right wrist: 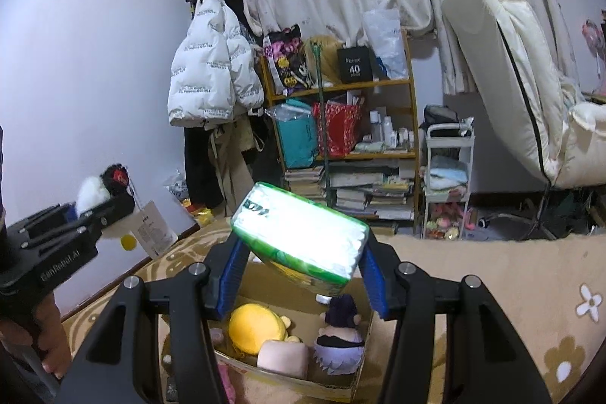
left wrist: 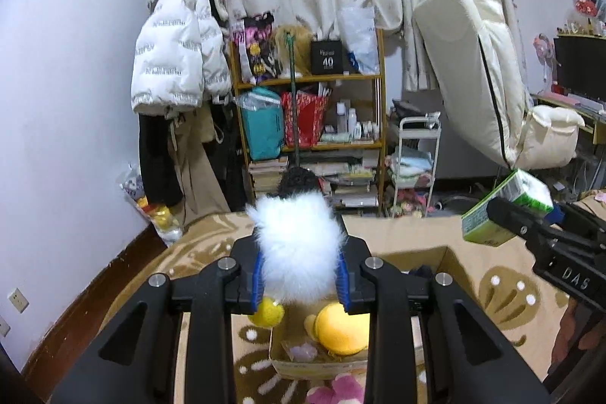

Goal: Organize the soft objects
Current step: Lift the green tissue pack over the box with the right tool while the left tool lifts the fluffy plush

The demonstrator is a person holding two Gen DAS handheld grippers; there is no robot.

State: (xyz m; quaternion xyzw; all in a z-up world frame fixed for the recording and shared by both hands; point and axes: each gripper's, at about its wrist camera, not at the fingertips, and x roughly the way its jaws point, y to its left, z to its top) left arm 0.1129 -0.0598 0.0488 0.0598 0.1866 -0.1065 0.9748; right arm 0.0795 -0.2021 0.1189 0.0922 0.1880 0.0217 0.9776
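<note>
Carry-to-box step: a white fluffy plush (left wrist: 299,248) is clamped in the left hand-held gripper (left wrist: 301,275), a green tissue pack (right wrist: 303,245) in the right hand-held gripper (right wrist: 303,275), both held above the open cardboard box (right wrist: 356,387) on the patterned bed cover (right wrist: 492,271). Lowering and release into the box's free space is judged next. A cluttered shelf (right wrist: 341,124) stands behind.

Left gripper (left wrist: 301,281): matt black plastic, ribbed blue pads, bright metal bolts; clamped on a fluffy white plush toy (left wrist: 299,245) with a curly black top. Right gripper (right wrist: 303,273): same finish, holding a glossy film-wrapped tissue pack (right wrist: 299,241), glare on top. Below it, a matt brown cardboard box (right wrist: 341,389) holds a smooth yellow plush (right wrist: 257,328). Under the box, a soft patterned blanket (right wrist: 492,264).
</note>
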